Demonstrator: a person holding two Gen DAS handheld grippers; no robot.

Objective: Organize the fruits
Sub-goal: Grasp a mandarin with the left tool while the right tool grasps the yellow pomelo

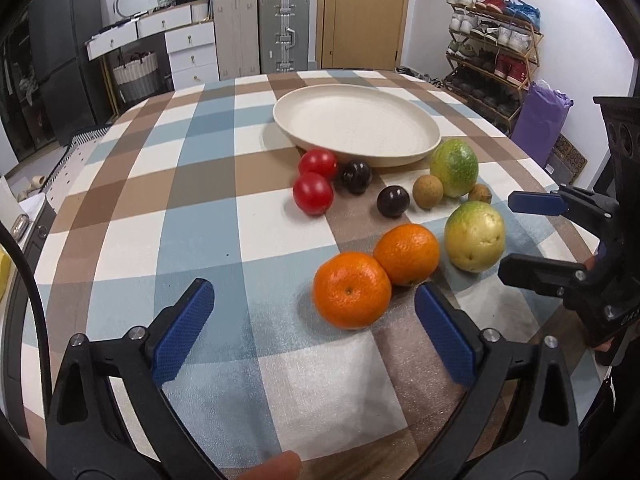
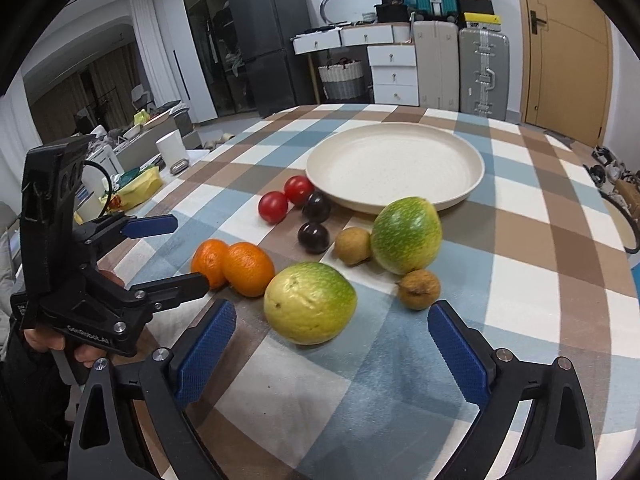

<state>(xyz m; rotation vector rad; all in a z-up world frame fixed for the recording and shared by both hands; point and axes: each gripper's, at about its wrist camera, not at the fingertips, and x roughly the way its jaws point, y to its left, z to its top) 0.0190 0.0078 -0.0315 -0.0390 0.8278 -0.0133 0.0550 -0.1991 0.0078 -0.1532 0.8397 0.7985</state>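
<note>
- Left gripper [image 1: 314, 328] has its jaws spread, holding nothing, and sits just short of the near orange [image 1: 352, 290].
- Right gripper [image 2: 332, 344] is likewise spread, facing the yellow-green fruit [image 2: 310, 302].
- The oranges touch (a nudge could roll either).
- The plate [image 1: 420, 144] sits empty beyond the fruits; a loose grip could drop round fruit.

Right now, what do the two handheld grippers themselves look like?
Both match: the left gripper and right gripper have black angular plastic frames with silver screws and blue textured pads on the fingers. The left gripper's body shows white lettering, an upright black block with round holes, and a thin black cable looping off it.
</note>
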